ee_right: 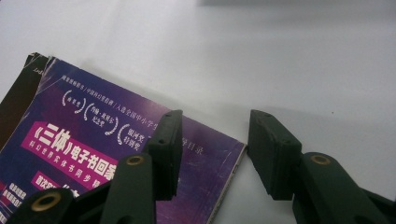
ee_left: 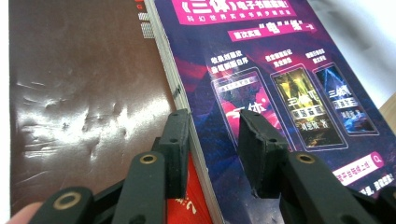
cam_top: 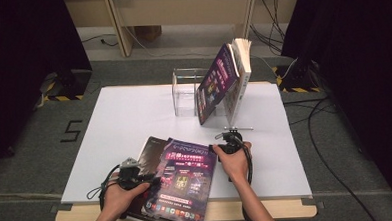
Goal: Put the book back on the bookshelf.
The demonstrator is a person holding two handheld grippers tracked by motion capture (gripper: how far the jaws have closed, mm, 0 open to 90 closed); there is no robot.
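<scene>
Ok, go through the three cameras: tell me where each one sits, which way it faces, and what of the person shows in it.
High view: above the person's side, facing forward and down on the white table; both forearms, left gripper and right gripper show.
Left gripper view: rides the left gripper, looking along its jaws, which straddle the purple magazine edge over a brown magazine.
Right gripper view: rides the right gripper, facing the purple magazine's corner, jaws apart.
All three views share the purple magazine.

The left gripper [ee_left: 212, 140] is seen with its two black jaws set astride the spine edge of a purple magazine [ee_left: 280, 93], which is laid over a dark brown magazine [ee_left: 84, 93], a gap being left between the jaws.
</scene>
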